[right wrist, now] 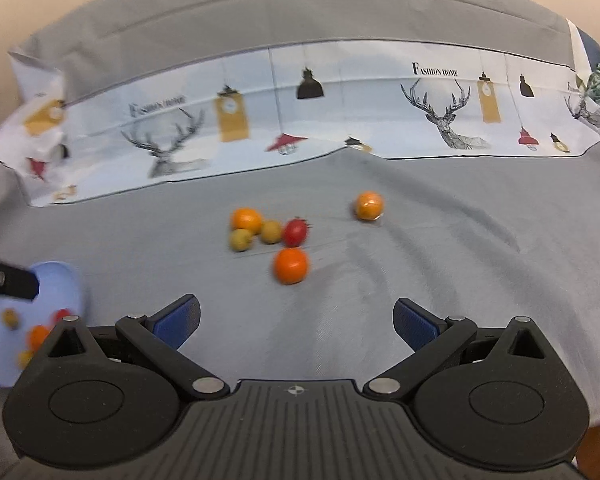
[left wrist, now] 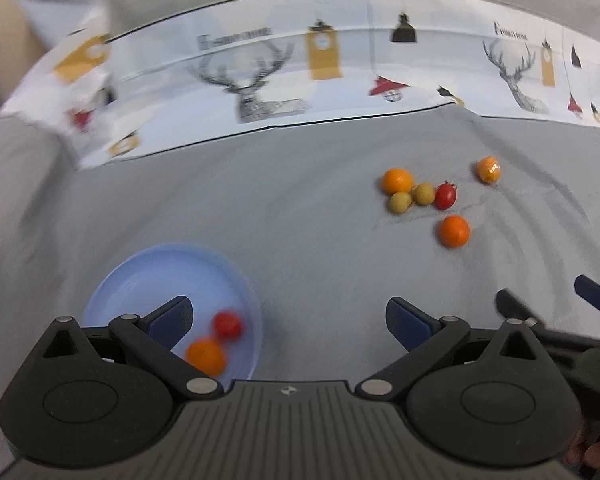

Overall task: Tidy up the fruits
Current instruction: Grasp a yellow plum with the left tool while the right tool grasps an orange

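Here, both grippers are hanging over a grey cloth [right wrist: 439, 248] with nothing between their fingers. In the left wrist view, the left gripper [left wrist: 290, 318] is holding its blue pads wide apart, and a pale blue plate [left wrist: 140, 276] is sitting at the lower left of the frame, partly hidden behind the left finger. On that plate, a red tomato [left wrist: 228, 323] and an orange fruit [left wrist: 205, 357] are lying close together, both blurred.

In the right wrist view, the right gripper [right wrist: 296, 318] is likewise keeping its fingers spread and empty. Just above it, near the centre of the frame, six loose fruits are lying on the cloth: a deep orange one [right wrist: 290, 266] nearest, a red tomato with a green stem [right wrist: 295, 232], two yellow-green fruits [right wrist: 271, 231] touching a lighter orange [right wrist: 246, 220], and another orange one [right wrist: 368, 205] sitting apart to the right. A printed cloth with deer and lamps [right wrist: 339, 112] is stretching across the upper part of the frame.
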Available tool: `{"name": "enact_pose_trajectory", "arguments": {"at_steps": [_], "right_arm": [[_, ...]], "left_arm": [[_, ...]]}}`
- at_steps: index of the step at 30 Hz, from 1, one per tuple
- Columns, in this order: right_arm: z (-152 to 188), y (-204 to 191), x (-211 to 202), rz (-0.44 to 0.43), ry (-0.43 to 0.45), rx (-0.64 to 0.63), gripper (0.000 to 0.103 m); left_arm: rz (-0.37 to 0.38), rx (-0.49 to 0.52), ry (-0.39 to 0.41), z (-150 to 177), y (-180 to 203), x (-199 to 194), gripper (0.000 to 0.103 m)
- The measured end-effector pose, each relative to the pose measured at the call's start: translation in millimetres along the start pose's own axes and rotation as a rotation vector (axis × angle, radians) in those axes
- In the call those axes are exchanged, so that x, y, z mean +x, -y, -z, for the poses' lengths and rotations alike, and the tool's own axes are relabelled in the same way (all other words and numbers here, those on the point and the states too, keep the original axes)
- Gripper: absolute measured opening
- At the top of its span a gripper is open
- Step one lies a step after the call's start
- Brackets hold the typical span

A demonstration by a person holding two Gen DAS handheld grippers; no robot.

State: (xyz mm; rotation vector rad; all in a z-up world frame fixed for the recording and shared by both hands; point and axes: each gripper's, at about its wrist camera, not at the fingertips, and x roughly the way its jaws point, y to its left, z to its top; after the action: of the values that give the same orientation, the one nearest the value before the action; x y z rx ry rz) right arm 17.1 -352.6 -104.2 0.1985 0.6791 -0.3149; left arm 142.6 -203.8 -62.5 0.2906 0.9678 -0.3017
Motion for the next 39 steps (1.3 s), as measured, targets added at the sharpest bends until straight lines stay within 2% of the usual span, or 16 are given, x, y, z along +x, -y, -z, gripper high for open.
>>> {"name": "enact_pose_trajectory", "arguments": {"at_steps": [5,11,14,15,18,23,24,25,26,27,28,29,32,33,39], "right_arm": [[-2.1,8.1,69.0,0.034,-0.020,-0.049,0.102],[-6.8,8.2,134.0,-0.021,-0.034,-0.122,0.102],[-7.2,10.7,158.5,-0.036,-0.061,-0.147,0.102],[-6.1,12.3,167.2,-0.029,-0.073,-0.157,0.102],[-5.9,17.5,172.9,-0.051,-0.039,-0.151,0.102],[-5.0,16.7,173.2,-0.046,-0.029,-0.153,0.102],[-5.0,16.5,173.2,-0.044,-0.029,-0.154,0.102],[-4.9,16.1,172.8,-0.042,-0.028,-0.155,0.100],[-4.9,15.5,171.3,-0.042,-0.028,-0.158,0.093],[-5.0,14.7,168.3,-0.059,-0.020,-0.160,0.064],[-4.8,12.4,163.1,-0.101,-0.002,-0.175,0.047],[-2.4,8.3,158.3,-0.118,0.008,-0.205,0.038],[0.2,2.3,155.5,-0.099,0.022,-0.239,0.038],[-1.1,5.5,155.4,-0.103,0.024,-0.215,0.038],[-10.9,36.1,153.7,0.010,0.074,-0.049,0.037]], "left_arm": [[0.056,0.061,-0.036,-40.0,36.1,69.6,0.103],[0.121,0.124,-0.091,-76.3,72.8,149.5,0.103],[0.109,0.127,-0.126,-86.8,84.7,182.2,0.103],[0.107,0.126,-0.136,-89.4,86.5,191.3,0.103],[0.104,0.124,-0.166,-92.8,86.2,211.6,0.103],[0.130,0.103,-0.156,-89.9,77.9,210.1,0.103],[0.126,0.098,-0.153,-89.5,77.8,208.6,0.101],[0.142,0.093,-0.148,-89.5,78.0,205.5,0.089],[0.160,0.099,-0.131,-90.3,79.9,200.5,0.064],[0.171,0.121,-0.108,-90.7,83.0,192.9,0.047],[0.188,0.148,-0.105,-92.3,86.4,188.1,0.030],[0.200,0.148,-0.109,-93.0,87.3,185.4,0.030],[0.205,0.140,-0.107,-90.3,84.0,175.7,0.030],[0.202,0.134,-0.102,-88.6,81.3,170.5,0.030],[0.186,0.088,-0.077,-61.8,45.0,106.0,0.030]]}}
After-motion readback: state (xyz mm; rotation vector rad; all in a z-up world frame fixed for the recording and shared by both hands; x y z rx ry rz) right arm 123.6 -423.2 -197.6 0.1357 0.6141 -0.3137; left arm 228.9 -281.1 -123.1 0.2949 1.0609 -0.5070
